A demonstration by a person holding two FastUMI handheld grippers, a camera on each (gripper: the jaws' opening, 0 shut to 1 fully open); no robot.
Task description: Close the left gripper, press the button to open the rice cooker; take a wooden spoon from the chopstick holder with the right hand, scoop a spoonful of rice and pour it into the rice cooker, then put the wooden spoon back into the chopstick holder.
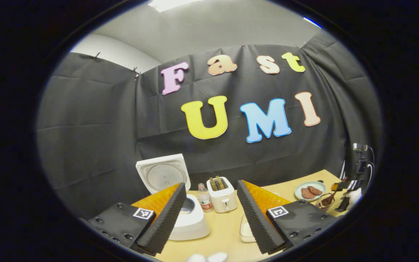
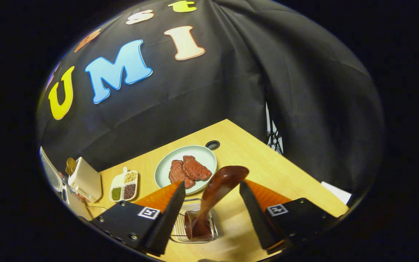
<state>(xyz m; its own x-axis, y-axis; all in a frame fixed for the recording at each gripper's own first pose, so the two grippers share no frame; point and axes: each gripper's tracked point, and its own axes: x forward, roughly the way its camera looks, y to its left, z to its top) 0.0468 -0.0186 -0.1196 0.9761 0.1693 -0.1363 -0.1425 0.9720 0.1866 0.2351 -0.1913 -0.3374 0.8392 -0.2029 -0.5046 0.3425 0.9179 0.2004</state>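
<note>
The white rice cooker [image 1: 191,220] stands open, its lid [image 1: 162,176] raised upright behind the pot. My left gripper [image 1: 211,213] is open, above the table just right of the cooker, holding nothing. The dark wooden spoon [image 2: 215,191] stands bowl-up in a wire chopstick holder [image 2: 180,227]. My right gripper [image 2: 211,187] is open, its fingers on either side of the spoon's handle with gaps on both sides. The same spoon [image 1: 328,199] and the right gripper [image 1: 344,198] appear far right in the left gripper view. A divided dish of grains [image 2: 124,187] lies left of the plate.
A white toaster [image 1: 223,196] and a small water bottle [image 1: 204,198] stand behind the cooker. A pale plate [image 2: 204,154] with meat slices sits beyond the holder. A white dish [image 1: 246,231] lies by my left gripper's right finger. The table's edge [image 2: 296,174] runs close on the right.
</note>
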